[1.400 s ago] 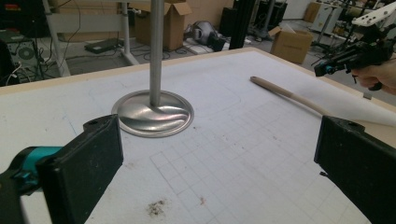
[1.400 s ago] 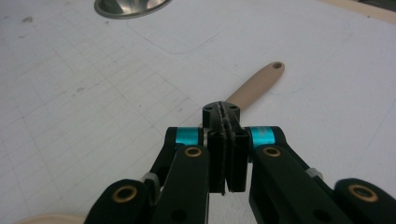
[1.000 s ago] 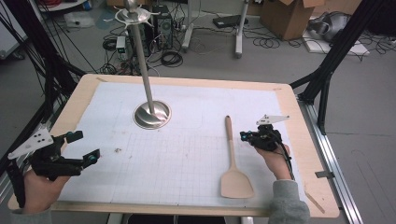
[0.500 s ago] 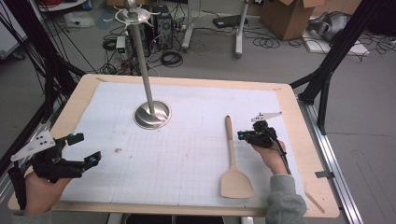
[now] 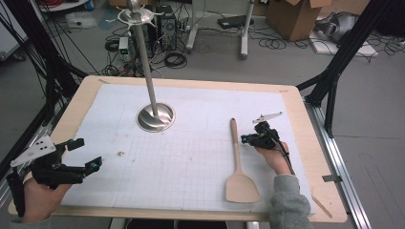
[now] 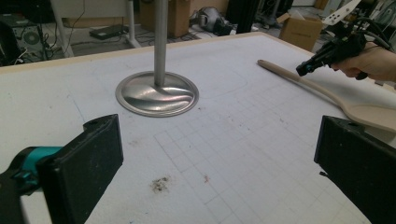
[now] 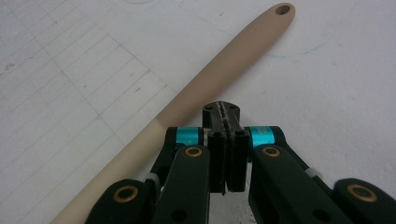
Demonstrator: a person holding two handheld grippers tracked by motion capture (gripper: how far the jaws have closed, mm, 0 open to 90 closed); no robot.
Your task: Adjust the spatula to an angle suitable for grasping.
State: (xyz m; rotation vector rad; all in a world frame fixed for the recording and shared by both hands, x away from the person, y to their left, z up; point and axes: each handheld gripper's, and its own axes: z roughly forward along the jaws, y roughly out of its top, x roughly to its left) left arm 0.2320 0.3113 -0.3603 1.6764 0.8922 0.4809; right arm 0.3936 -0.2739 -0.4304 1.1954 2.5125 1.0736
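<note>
A beige wooden spatula [image 5: 237,162] lies on the white gridded mat, handle pointing away, blade near the front edge. My right gripper [image 5: 244,139] hovers just right of the handle, shut with nothing between its jaws. In the right gripper view the spatula handle [image 7: 205,88] runs diagonally just left of the closed gripper [image 7: 225,108]. My left gripper [image 5: 87,153] rests open at the front left of the table, far from the spatula. From the left gripper view, its wide-apart pads [image 6: 86,165] frame the mat, with the spatula [image 6: 336,100] and the right gripper [image 6: 301,71] at the far right.
A tall metal pole rises from a round steel base [image 5: 155,117] at the mat's back left; the base [image 6: 157,93] is also ahead in the left gripper view. The wooden table edge [image 5: 329,191] surrounds the mat. Cables and boxes lie on the floor behind.
My right gripper has shifted slightly left and down toward the spatula handle. The left gripper has stayed put.
</note>
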